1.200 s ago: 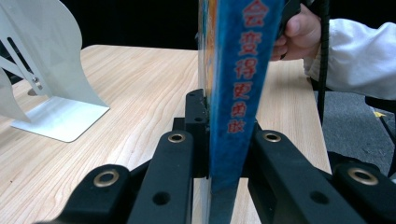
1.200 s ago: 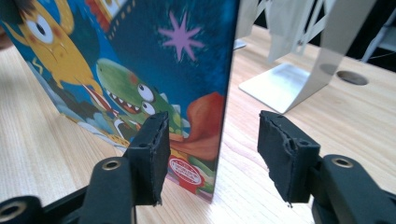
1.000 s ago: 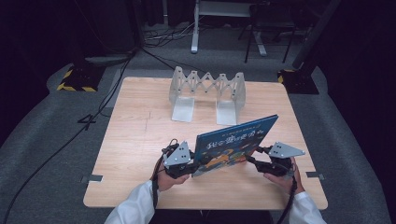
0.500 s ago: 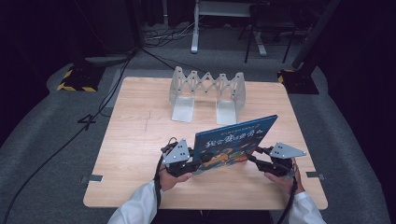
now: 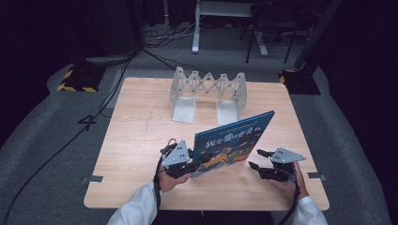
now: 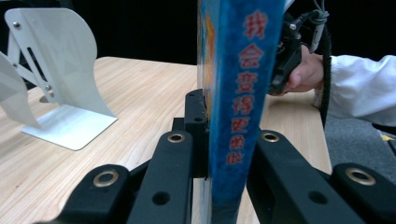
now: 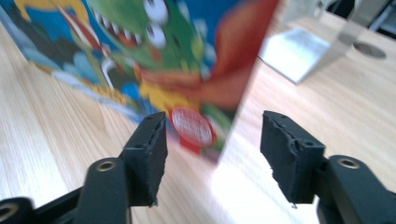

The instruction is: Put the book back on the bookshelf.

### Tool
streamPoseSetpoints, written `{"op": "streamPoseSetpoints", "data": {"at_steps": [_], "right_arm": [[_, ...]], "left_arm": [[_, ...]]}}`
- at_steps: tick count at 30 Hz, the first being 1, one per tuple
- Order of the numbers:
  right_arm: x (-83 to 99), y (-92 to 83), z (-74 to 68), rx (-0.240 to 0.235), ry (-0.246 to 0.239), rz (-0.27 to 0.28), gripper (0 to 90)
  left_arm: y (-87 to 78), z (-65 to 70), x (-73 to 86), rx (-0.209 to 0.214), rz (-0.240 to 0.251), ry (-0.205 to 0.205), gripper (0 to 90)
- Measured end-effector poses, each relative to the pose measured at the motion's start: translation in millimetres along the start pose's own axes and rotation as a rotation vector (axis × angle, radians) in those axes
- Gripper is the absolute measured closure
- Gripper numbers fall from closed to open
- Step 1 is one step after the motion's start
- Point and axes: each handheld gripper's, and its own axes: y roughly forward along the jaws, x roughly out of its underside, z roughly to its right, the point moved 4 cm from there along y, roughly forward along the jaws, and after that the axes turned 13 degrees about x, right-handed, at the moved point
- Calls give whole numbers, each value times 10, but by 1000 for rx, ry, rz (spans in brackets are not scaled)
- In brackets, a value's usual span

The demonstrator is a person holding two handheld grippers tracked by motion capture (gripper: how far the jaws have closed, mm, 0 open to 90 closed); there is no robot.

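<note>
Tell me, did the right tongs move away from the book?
Yes. The right tongs, just opening, now sit clear of the picture book, slightly nearer the table right edge.

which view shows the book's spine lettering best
The left gripper view: the book stands spine-on between the jaws, red characters readable. The high view shows its cover from afar; the right gripper view a blurred cover close-up.
</note>
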Motion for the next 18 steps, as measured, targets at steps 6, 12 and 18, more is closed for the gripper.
{"op": "streamPoseSetpoints", "data": {"at_steps": [6,12,18], "right_arm": [[159,-50,125,41,59,-67,281],[328,-89,178,61,66,-129,257],[453,-71,144,68,26,-188,261]], "left_arm": [[-58,-39,23,-61,0,10,827],[-123,-73,42,-96,0,0,826],[-175,-69,50,-106,-8,4,827]]}}
